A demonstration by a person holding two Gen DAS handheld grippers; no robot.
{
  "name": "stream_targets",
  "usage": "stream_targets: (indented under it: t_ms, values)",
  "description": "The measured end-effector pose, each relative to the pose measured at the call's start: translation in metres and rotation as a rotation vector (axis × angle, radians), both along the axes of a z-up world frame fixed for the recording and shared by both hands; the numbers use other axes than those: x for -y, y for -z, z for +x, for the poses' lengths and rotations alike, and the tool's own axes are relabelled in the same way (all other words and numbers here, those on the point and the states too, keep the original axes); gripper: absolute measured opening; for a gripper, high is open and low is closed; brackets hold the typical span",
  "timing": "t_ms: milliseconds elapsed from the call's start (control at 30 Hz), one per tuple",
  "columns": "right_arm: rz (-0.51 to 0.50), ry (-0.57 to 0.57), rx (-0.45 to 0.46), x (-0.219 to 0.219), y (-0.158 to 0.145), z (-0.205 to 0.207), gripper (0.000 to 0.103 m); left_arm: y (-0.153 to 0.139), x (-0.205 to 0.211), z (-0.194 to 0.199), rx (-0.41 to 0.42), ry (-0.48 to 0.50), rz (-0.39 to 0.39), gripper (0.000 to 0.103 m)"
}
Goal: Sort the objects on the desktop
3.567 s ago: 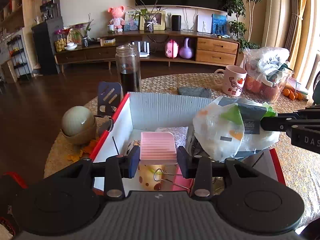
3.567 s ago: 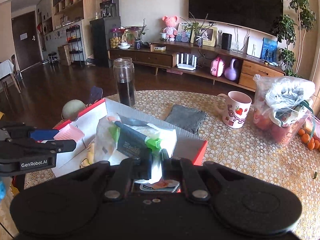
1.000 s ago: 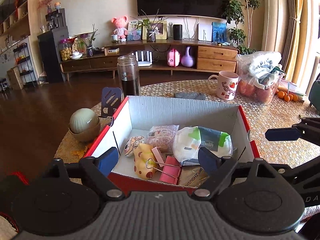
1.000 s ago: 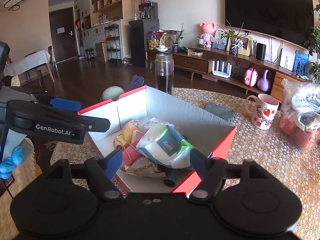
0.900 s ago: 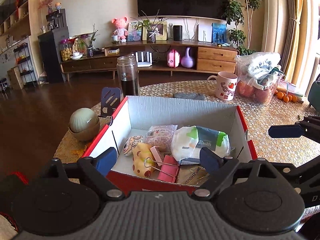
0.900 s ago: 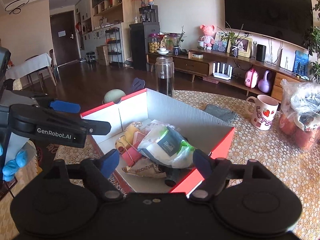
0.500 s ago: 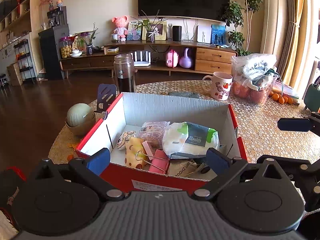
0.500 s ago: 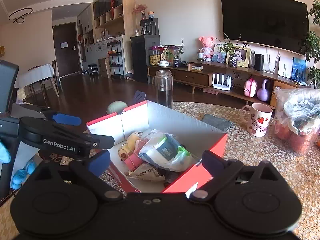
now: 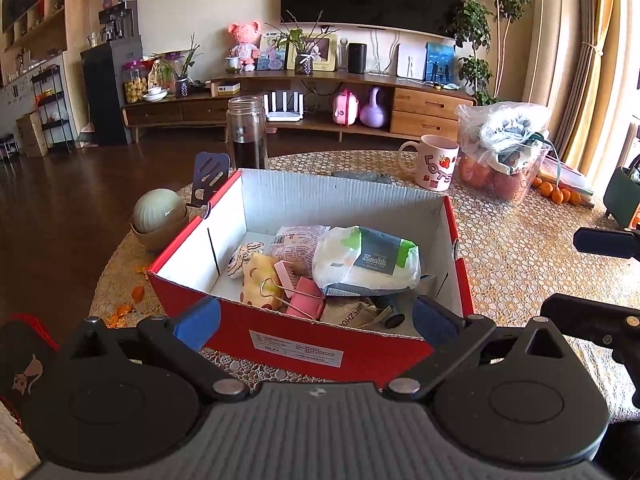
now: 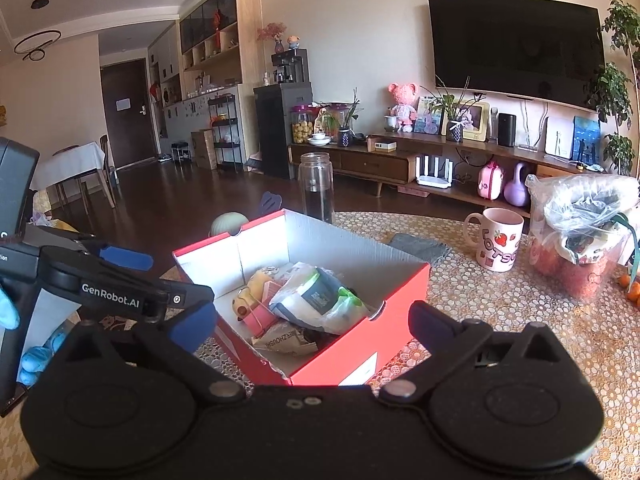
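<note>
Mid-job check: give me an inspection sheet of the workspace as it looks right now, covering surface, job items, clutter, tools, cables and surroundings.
Surface: round table under a patterned cloth; orange scraps near its left edge.
Job's things: red box open, holding a wipes pack, pink clip, yellow toy and snack packet.
Clutter: mug, jar, fruit bag, grey cloth, ball in a bowl, small oranges.
Tools: left tool open and empty, short of the box; right tool jaws opening, nothing between them.
Cables: nothing seen on the table.
Surroundings: living room, TV, sideboard, wood floor.
</note>
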State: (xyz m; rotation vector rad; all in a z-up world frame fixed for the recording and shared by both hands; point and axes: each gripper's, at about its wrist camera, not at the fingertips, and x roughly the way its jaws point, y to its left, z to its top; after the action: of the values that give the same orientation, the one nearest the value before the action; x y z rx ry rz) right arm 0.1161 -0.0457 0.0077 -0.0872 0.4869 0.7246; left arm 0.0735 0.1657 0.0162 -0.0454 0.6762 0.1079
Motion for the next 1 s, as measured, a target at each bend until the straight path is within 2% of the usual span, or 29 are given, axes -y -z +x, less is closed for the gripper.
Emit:
stream_targets:
  t_ms: [700,1000]
  values:
    - [0.007,0.053,-0.029,0.015,0.009,-0.005,0.103,0.004,0.011,-0.002,-0.051,-0.009,0.015,0.103]
    - [0.006,0.058,-0.023,0.019,0.011,-0.006,0.103,0.002,0.016,0.000,-0.043,-0.010,0.035,0.103]
